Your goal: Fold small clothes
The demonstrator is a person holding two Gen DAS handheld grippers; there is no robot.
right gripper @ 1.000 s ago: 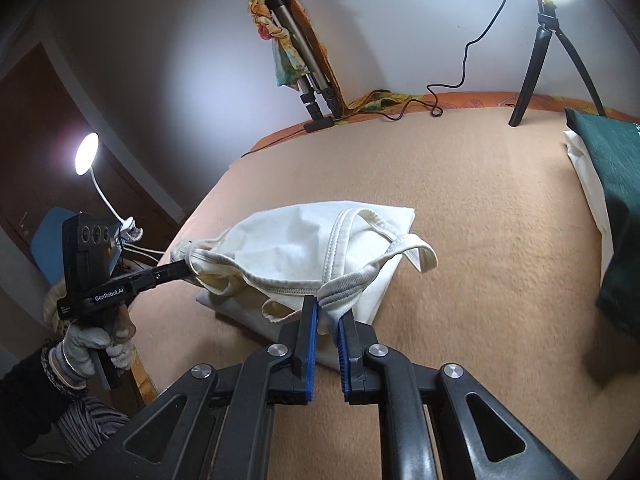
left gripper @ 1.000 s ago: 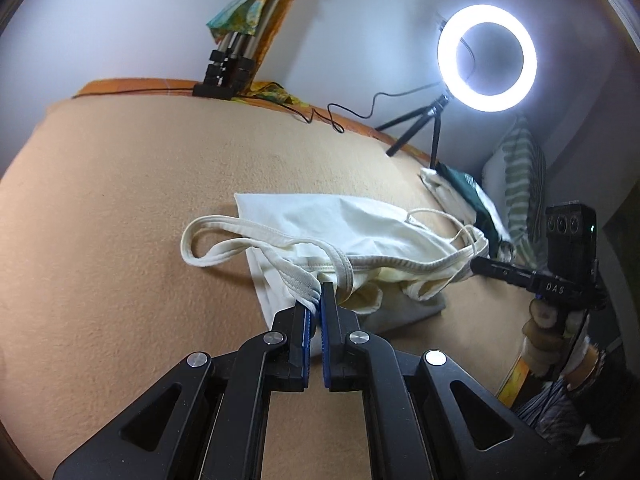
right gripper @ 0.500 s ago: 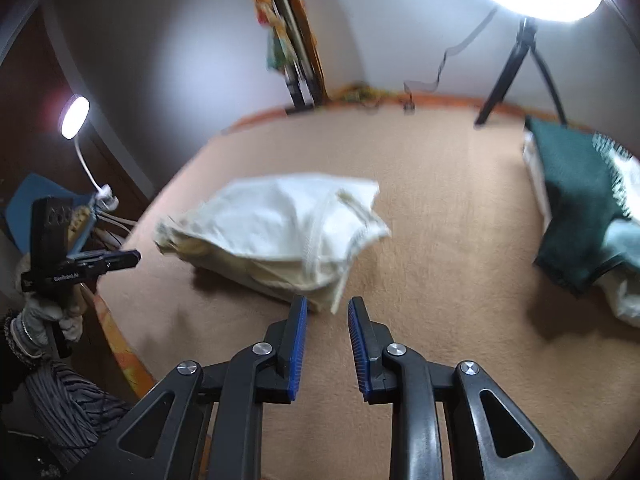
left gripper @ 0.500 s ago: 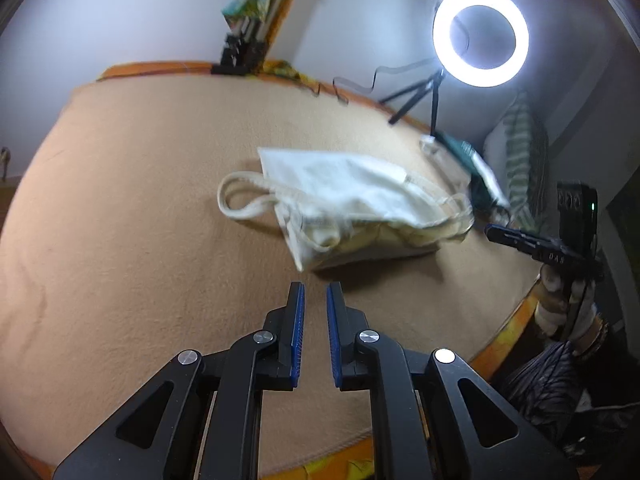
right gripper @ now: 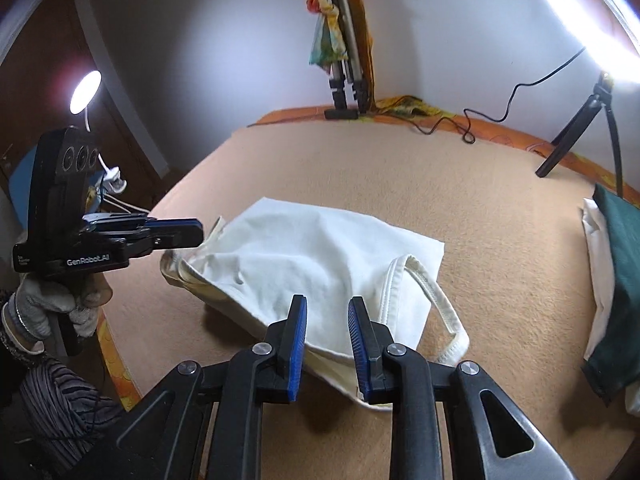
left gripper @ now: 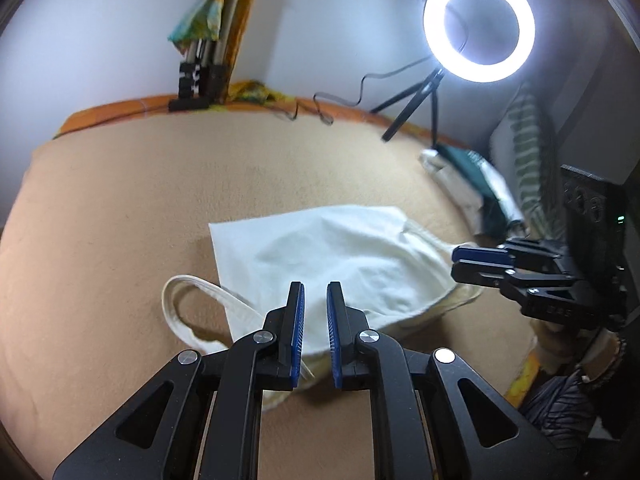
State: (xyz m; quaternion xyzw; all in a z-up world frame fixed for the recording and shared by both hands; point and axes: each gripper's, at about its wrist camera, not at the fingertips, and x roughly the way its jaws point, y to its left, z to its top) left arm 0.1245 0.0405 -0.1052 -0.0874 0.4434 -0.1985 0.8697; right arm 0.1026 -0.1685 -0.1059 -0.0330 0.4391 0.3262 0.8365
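Hovering, left tool: the left tool [left gripper: 315,320] hangs above the near edge of the cream garment [left gripper: 340,256], its blue-padded jaws a narrow gap apart with nothing clamped between them; they have just been opening.
Right tool: the right tool [right gripper: 327,336] is over the opposite near edge of the same garment [right gripper: 316,264], jaws parted wider, pads off the cloth and holding nothing; these too have just been opening.
Each tool seen from the other: in the left wrist view the right tool [left gripper: 476,264] points in from the right, close to the garment's right end; in the right wrist view the left tool [right gripper: 176,232] points in from the left, close to the garment's left end.
Hand: a gloved hand [right gripper: 52,308] grips the left tool's handle, with a striped sleeve [right gripper: 60,404] below it.
Garment: lies loosely folded and rumpled on the bed [left gripper: 120,208], near its front edge; a ribbed strap loop [left gripper: 188,312] spills out onto the blanket at one end.
Bed: covered by a tan blanket, with an orange patterned sheet [right gripper: 500,132] showing along the edges.
Clothes pile: white and dark green pieces [right gripper: 616,272] stacked at the bed's right side, well apart from the garment.
Lights: a lit ring light [left gripper: 479,24] on a small tripod at the far edge; a small lamp [right gripper: 85,91] on the left.
Wall: a folded tripod [right gripper: 344,60] with a colourful cloth tied to it leans there.
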